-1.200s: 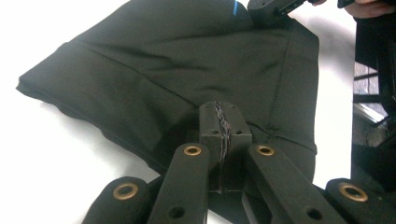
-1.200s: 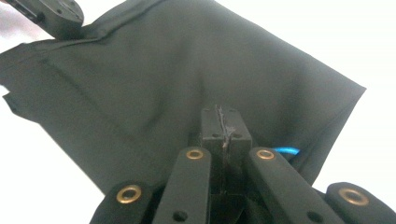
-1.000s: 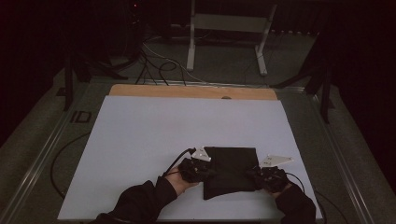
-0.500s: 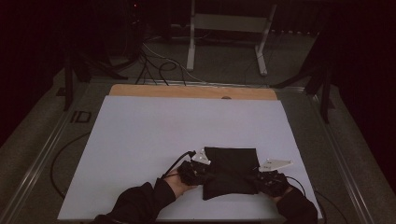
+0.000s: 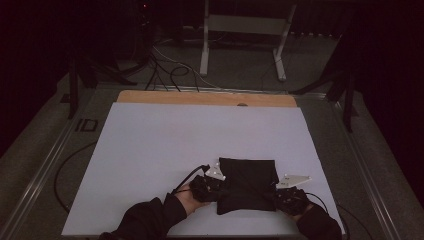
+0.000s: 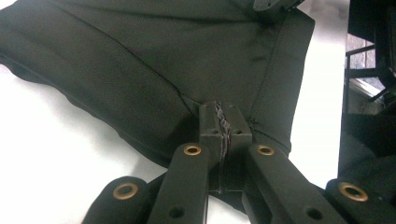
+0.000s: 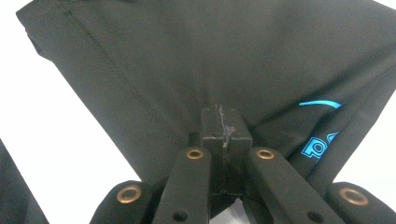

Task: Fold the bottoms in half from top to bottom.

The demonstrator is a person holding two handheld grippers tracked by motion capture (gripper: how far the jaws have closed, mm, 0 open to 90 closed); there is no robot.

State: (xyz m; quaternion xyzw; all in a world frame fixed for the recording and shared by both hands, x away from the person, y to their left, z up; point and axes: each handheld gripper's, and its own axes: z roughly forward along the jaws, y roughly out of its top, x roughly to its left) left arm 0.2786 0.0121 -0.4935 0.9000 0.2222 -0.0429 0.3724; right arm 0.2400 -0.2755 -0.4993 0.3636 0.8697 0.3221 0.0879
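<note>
Both claws (image 5: pixel 248 190) stayed clamping garment (image 5: pixel 248 182).

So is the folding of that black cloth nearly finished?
Probably close. Done: the black cloth already lies as a compact folded rectangle on the white table. In hand: the left gripper and right gripper are each clamped on a near corner. Left: perhaps one more fold, then letting go; I can't tell which.

Black cloth (image 5: pixel 248 182), plain, with tonal stitching and a bright blue printed mark (image 7: pixel 320 144). My grippers' jaws: black, brass-coloured rivets. Table sheet (image 5: pixel 165 150): white. Far board edge (image 5: pixel 200 98): light wood.
</note>
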